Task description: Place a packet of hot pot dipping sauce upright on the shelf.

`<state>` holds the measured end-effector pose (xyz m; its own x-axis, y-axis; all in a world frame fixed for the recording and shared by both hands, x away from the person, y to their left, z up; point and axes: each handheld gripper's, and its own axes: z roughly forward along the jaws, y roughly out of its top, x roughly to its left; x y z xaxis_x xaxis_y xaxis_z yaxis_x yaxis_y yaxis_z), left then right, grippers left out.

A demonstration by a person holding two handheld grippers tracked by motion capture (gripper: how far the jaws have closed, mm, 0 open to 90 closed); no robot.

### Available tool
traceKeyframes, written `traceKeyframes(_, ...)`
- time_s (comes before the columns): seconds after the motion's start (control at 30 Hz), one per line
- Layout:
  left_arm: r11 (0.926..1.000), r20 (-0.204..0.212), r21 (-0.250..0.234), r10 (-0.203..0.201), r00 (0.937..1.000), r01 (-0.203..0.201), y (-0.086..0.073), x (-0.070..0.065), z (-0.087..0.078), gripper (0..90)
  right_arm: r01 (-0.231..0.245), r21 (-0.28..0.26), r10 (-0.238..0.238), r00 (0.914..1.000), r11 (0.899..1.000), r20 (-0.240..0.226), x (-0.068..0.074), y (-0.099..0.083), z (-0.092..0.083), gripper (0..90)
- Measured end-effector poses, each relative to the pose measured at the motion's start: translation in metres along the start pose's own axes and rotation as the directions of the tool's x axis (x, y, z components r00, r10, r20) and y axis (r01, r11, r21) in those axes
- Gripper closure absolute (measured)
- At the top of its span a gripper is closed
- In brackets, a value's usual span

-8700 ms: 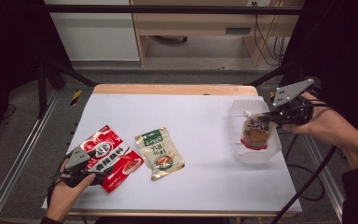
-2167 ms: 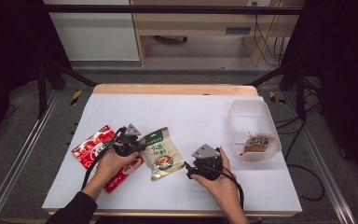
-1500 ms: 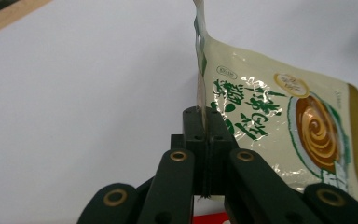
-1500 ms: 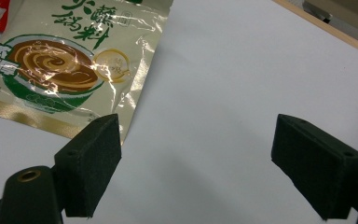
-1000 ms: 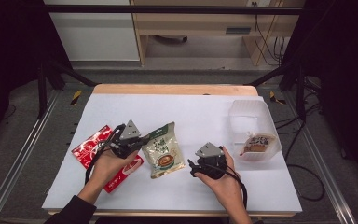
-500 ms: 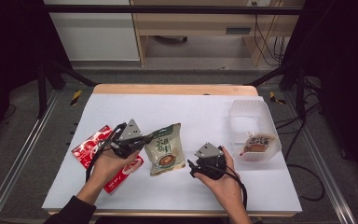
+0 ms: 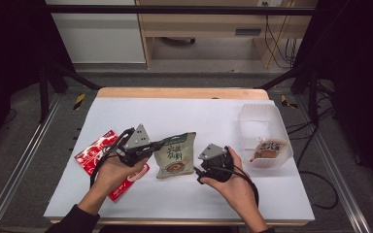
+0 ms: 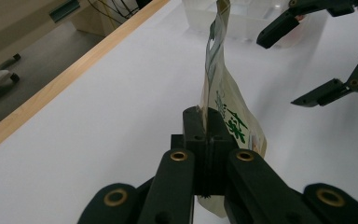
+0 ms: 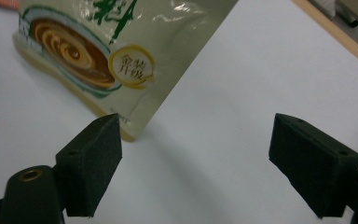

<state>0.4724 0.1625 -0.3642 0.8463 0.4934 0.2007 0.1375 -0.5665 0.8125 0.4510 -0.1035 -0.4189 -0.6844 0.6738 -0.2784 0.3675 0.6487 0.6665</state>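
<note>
One beige pouch (image 7: 175, 155) upright-ish, long axis vertical, left gripper (image 7: 156, 145) clamped on edge; right gripper (image 7: 200, 172) wide open.

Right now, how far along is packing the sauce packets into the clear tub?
Done: one brown packet lies in the clear tub. In hand: the left gripper pinches the green-print pouch; the right gripper waits open beside it. Left: the red packet on the table.

pouch (image 9: 121, 51) — yellow seal reads 金装升级 | large green character 料
</note>
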Motion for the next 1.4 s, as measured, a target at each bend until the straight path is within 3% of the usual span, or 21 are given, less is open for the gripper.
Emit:
traceKeyframes(0.2,1.0000,0.034,-0.007,0.007,0.9994,-0.006,0.002,-0.003,0.000,90.0,0.080,0.084,-0.077,0.9963,0.993,-0.037,-0.006,0.008,-0.006,14.2)
traceKeyframes(0.27,0.9999,0.039,-0.006,0.014,0.9992,-0.013,0.003,-0.004,0.001,90.0,0.111,0.085,-0.109,0.9937,0.990,-0.027,-0.008,0.011,-0.011,16.8)
traceKeyframes(0.47,0.9997,0.058,-0.013,0.023,0.9981,-0.022,0.004,-0.005,0.000,90.0,0.197,0.109,-0.190,0.9791,0.974,-0.074,-0.013,0.022,-0.023,22.0)
traceKeyframes(0.87,0.9991,0.082,-0.012,0.042,0.9957,-0.041,0.006,-0.006,-0.003,90.0,0.255,0.109,-0.240,0.9609,0.961,-0.139,-0.025,0.056,-0.045,32.5)
traceKeyframes(0.93,0.9990,0.086,-0.015,0.043,0.9954,-0.042,0.006,-0.006,-0.003,90.0,0.257,0.108,-0.239,0.9581,0.960,-0.158,-0.028,0.060,-0.046,33.8)
traceKeyframes(1.17,0.9994,0.093,-0.009,0.035,0.9951,-0.034,0.005,-0.004,-0.002,90.0,0.320,0.122,-0.295,0.9368,0.939,-0.188,-0.030,0.071,-0.047,36.3)
traceKeyframes(1.4,0.9994,0.100,-0.009,0.035,0.9943,-0.034,0.004,-0.004,-0.002,90.0,0.342,0.120,-0.314,0.9269,0.932,-0.206,-0.030,0.076,-0.043,38.1)
